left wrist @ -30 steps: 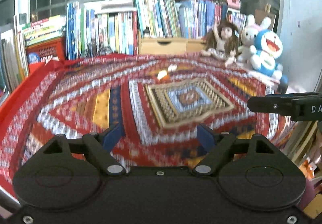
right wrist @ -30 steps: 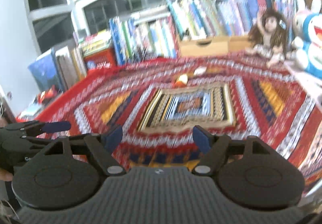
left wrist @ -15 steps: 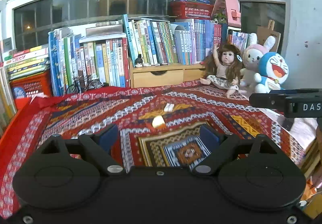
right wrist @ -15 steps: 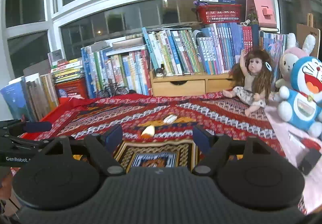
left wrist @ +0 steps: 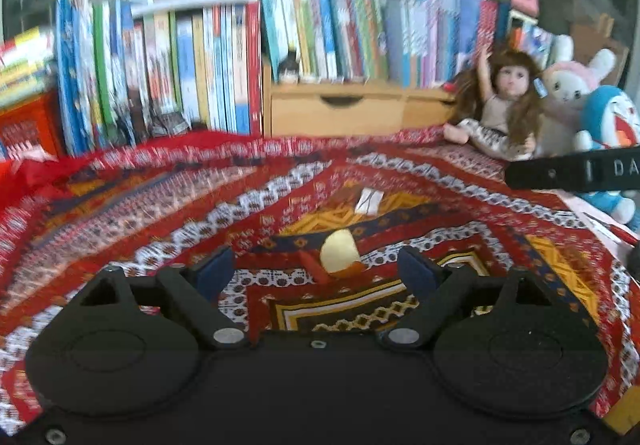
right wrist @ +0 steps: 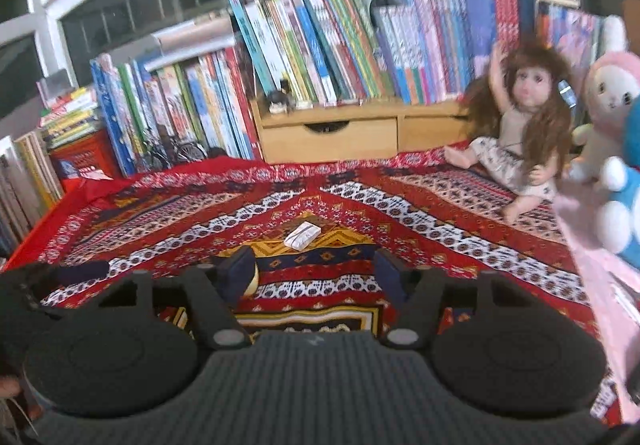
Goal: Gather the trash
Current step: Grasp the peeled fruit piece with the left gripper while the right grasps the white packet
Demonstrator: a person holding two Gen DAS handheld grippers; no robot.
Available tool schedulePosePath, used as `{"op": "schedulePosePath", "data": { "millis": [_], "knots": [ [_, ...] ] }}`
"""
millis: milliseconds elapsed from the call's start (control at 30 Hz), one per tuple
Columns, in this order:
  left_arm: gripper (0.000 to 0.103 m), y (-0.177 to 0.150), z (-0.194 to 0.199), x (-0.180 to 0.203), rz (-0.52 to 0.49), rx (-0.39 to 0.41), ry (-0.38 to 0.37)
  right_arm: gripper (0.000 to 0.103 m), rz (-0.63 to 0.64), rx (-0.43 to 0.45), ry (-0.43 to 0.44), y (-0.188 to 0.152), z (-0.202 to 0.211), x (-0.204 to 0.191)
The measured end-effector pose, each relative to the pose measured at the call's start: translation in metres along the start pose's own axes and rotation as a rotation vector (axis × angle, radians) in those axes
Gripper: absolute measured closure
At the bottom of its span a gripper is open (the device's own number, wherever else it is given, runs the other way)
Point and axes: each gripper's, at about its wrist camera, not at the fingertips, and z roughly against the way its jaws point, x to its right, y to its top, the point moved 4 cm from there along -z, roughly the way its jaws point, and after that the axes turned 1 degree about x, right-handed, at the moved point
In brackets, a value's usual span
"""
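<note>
A yellow and orange wrapper (left wrist: 338,255) lies on the red patterned cloth (left wrist: 160,213), just ahead of my left gripper (left wrist: 315,272) and in line with the gap between its fingers. The left jaws are closing a little, with no pad touching anything. A small white packet (left wrist: 370,201) lies farther back. In the right wrist view the white packet (right wrist: 303,236) sits ahead of my right gripper (right wrist: 314,272), whose jaws are closing on nothing. The wrapper (right wrist: 252,281) peeks out beside its left finger. The right gripper's body (left wrist: 576,169) shows at the left view's right edge.
Rows of upright books (right wrist: 320,45) and a wooden drawer box (right wrist: 332,137) line the back. A doll (right wrist: 516,117) and plush toys (right wrist: 612,133) sit at the right. A red crate (right wrist: 80,161) and stacked books stand at the left.
Both grippers have moved forward over the cloth, so the wrapper and the white packet now sit much closer. The right gripper's fingers stand nearer together than before.
</note>
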Motion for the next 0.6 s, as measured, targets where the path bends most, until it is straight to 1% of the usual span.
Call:
{"op": "schedulePosePath", "data": {
  "millis": [33, 100, 133, 167, 200, 267, 333, 500, 567, 600],
  "knots": [
    [0.021, -0.001, -0.013, -0.002, 0.011, -0.015, -0.012, 0.033, -0.001, -0.016, 0.002, 0.002, -0.012, 0.000],
    [0.030, -0.004, -0.030, -0.004, 0.018, -0.034, -0.043, 0.037, -0.002, -0.041, 0.002, 0.004, -0.036, 0.000],
    [0.035, -0.006, -0.039, -0.004, 0.013, -0.044, -0.058, 0.039, 0.000, -0.054, 0.004, 0.005, -0.046, 0.000],
    [0.038, -0.007, -0.046, -0.003, 0.004, -0.057, -0.066, 0.042, 0.000, -0.066, 0.006, 0.006, -0.057, -0.001],
    [0.039, -0.008, -0.052, -0.002, -0.008, -0.067, -0.069, 0.043, -0.005, -0.080, 0.007, 0.007, -0.069, -0.001],
    [0.046, -0.010, -0.066, -0.001, -0.030, -0.074, -0.055, 0.047, -0.027, -0.101, 0.013, 0.008, -0.089, 0.001],
    [0.049, -0.011, -0.077, 0.000, -0.043, -0.074, -0.047, 0.047, -0.049, -0.113, 0.019, 0.008, -0.107, 0.002],
    [0.046, -0.011, -0.097, 0.007, -0.059, -0.072, -0.092, 0.047, -0.079, -0.141, 0.033, 0.009, -0.143, 0.004],
    [0.041, -0.010, -0.102, 0.010, -0.070, -0.068, -0.087, 0.047, -0.087, -0.148, 0.035, 0.009, -0.154, 0.006],
    [0.040, -0.011, -0.105, 0.012, -0.074, -0.067, -0.084, 0.047, -0.093, -0.154, 0.040, 0.009, -0.159, 0.006]
  ]
}}
